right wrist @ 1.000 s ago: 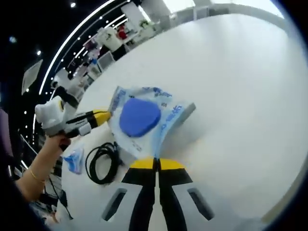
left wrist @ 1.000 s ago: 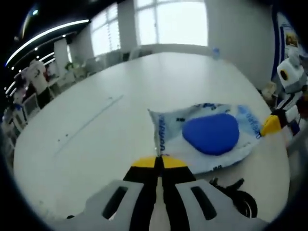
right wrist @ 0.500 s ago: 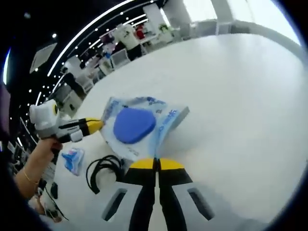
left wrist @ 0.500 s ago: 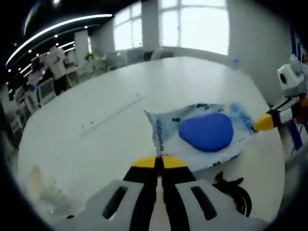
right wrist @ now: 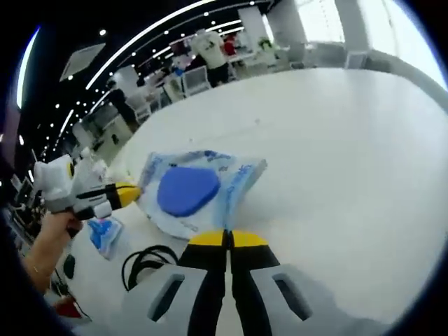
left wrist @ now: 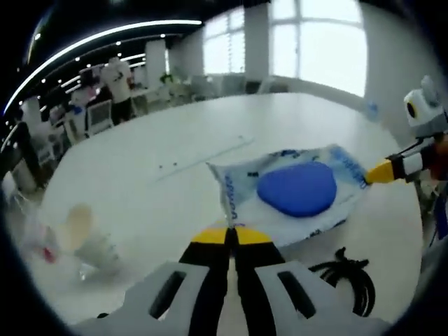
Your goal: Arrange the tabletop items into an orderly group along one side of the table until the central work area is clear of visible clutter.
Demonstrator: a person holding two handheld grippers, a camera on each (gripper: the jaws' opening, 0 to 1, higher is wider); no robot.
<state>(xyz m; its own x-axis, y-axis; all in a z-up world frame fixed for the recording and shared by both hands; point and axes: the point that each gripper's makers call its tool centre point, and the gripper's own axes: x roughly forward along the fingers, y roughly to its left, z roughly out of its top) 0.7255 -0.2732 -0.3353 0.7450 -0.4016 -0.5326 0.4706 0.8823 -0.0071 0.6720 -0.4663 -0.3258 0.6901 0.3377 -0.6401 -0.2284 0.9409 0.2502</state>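
A clear plastic bag (left wrist: 294, 199) printed in blue, with a blue rounded object (left wrist: 297, 187) inside, hangs stretched between both grippers just above the white table (left wrist: 161, 189). My left gripper (left wrist: 231, 234) is shut on the bag's near corner. My right gripper (left wrist: 381, 171) comes in from the right, its yellow tips closed on the bag's far edge. In the right gripper view the same bag (right wrist: 199, 192) runs from my right gripper (right wrist: 225, 236), shut on its edge, to the left gripper (right wrist: 129, 194) held by a hand.
A coiled black cable (left wrist: 353, 280) lies on the table by the bag, also seen as a cable (right wrist: 147, 262) in the right gripper view. A small blue packet (right wrist: 105, 234) rests near the table edge. Blurred pale items (left wrist: 87, 241) sit at the left. People and chairs stand beyond the table.
Both views have swung, bringing the pale items and more of the room into sight. The bag stays held between both shut grippers, with no clear shift relative to them.
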